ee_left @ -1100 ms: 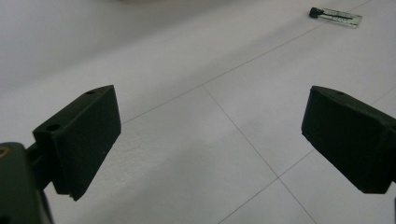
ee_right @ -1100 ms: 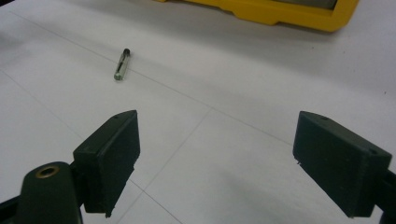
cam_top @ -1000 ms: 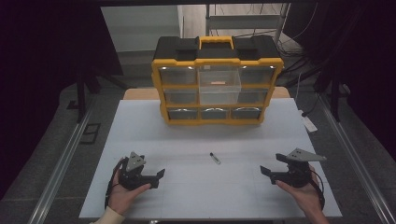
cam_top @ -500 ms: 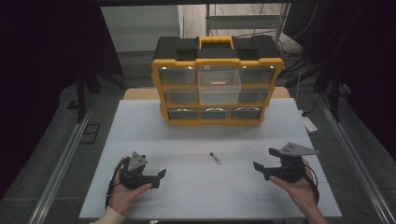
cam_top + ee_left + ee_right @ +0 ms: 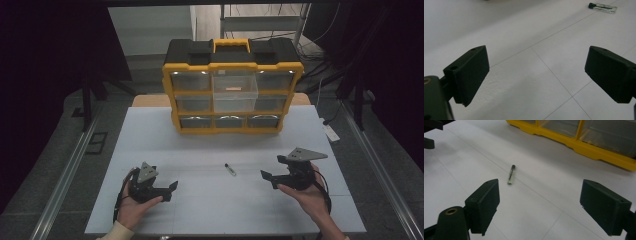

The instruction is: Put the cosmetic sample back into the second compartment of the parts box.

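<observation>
A small clear tube with a black cap [image 5: 230, 169] lies on the white table [image 5: 210, 145], in the middle between my two grippers. In the right gripper view the tube [image 5: 510, 175] lies ahead of the jaws, left of centre. In the left gripper view the tube [image 5: 603, 6] is far off at the top right. My left gripper [image 5: 170, 187] rests low at the front left, open and empty. My right gripper [image 5: 267, 179] is held at the front right, open and empty, pointing toward the tube.
A yellow and black organiser case [image 5: 232, 85] with clear drawers stands upright at the back of the table; its middle top drawer [image 5: 235, 90] is pulled out. Its yellow base [image 5: 584, 147] runs across the top of the right gripper view. Metal rails flank the table.
My right gripper has moved left and a little forward toward the tube. The left gripper has stayed where it was.
</observation>
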Available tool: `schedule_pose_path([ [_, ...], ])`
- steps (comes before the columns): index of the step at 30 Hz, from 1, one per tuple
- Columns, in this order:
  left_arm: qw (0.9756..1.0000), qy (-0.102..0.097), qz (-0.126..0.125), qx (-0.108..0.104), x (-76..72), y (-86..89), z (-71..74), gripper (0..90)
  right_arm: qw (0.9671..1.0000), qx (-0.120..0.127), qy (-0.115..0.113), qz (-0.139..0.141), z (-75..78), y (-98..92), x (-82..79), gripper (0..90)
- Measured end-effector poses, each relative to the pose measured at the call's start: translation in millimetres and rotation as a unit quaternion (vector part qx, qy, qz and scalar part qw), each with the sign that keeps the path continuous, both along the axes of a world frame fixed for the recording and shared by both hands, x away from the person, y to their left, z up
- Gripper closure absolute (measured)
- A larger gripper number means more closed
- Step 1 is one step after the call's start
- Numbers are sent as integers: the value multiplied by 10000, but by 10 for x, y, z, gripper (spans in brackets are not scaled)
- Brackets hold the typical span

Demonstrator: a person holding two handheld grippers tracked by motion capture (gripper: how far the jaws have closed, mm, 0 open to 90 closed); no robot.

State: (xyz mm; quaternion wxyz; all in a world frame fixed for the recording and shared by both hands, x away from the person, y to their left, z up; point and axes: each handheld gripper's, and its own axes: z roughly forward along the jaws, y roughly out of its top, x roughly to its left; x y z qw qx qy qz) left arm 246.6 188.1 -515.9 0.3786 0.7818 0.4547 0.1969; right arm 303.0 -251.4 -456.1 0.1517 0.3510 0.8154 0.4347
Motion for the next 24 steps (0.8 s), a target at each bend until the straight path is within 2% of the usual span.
schedule_pose_path([
  [24, 10000, -16, -32, -16, 3, -18, 15, 62, 9996, -57, 86, 273, 43, 344, 102, 169],
])
